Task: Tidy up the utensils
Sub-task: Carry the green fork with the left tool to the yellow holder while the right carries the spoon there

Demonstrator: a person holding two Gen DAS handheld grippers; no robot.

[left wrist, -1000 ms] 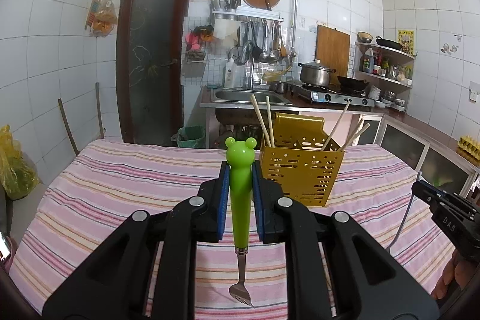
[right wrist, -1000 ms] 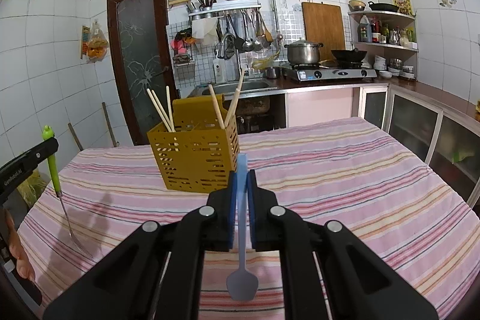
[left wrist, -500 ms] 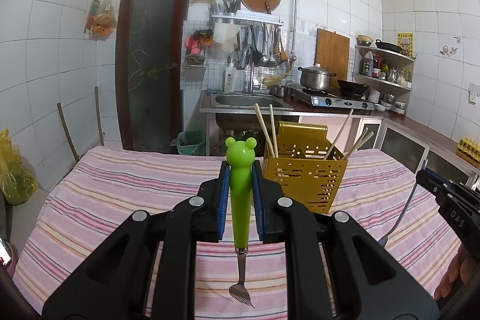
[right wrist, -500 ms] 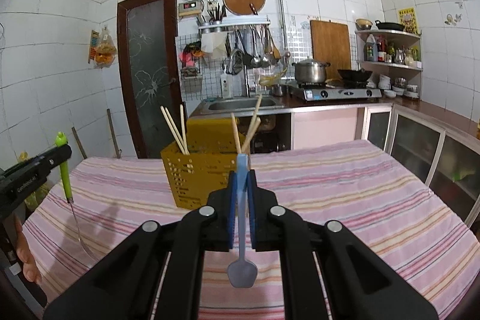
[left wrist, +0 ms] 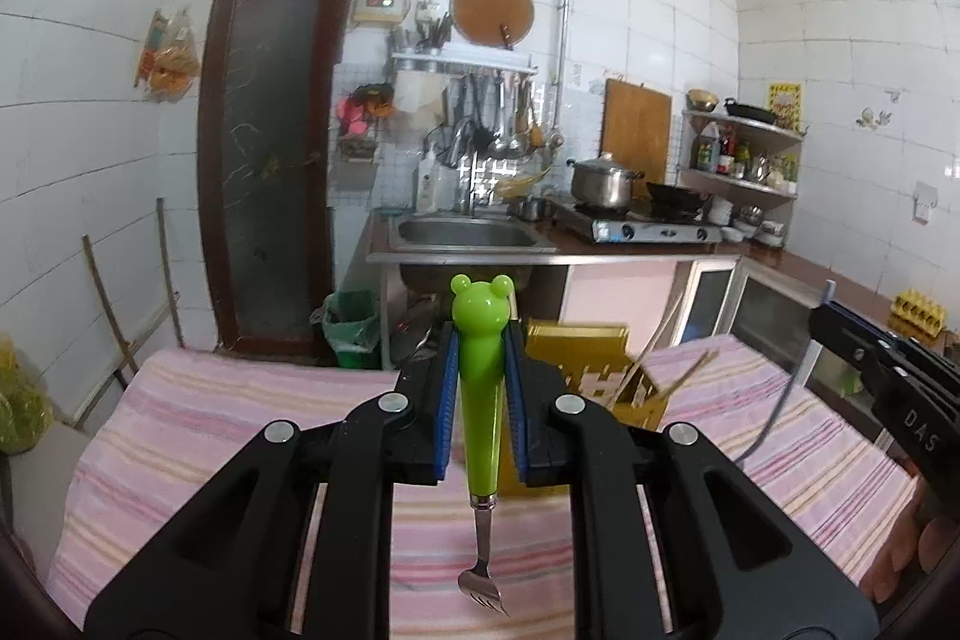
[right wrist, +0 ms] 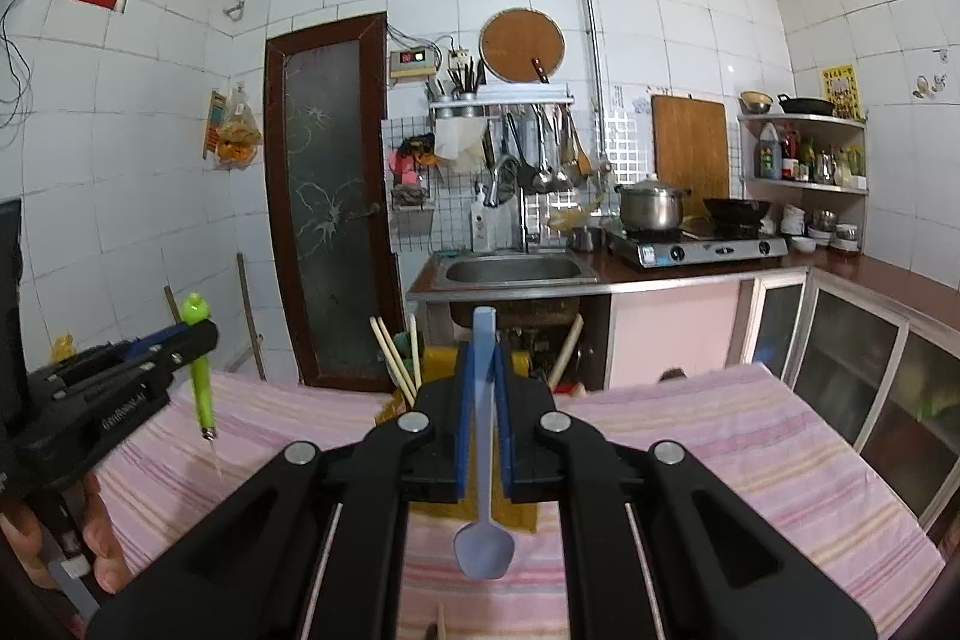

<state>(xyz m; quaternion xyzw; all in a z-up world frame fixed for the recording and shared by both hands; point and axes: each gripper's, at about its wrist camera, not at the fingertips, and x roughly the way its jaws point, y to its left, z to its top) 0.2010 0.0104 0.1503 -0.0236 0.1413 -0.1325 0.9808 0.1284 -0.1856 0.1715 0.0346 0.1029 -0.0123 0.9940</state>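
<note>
A pink striped tablecloth (left wrist: 240, 400) carries the yellow perforated utensil caddy (left wrist: 576, 340), chopsticks (right wrist: 393, 364) already standing inside. The left gripper (left wrist: 480, 400) clamps a frog-handled green fork (left wrist: 480, 382), tines down for dropping in; the right gripper (right wrist: 480, 418) pinches a blue spoon (right wrist: 483, 460), bowl down.

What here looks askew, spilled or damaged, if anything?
Nothing stands out. The left gripper holds the green frog-handled fork upright, tines down; the right gripper holds the blue spoon upright, bowl down. The yellow utensil holder stands upright on the striped tablecloth.
</note>
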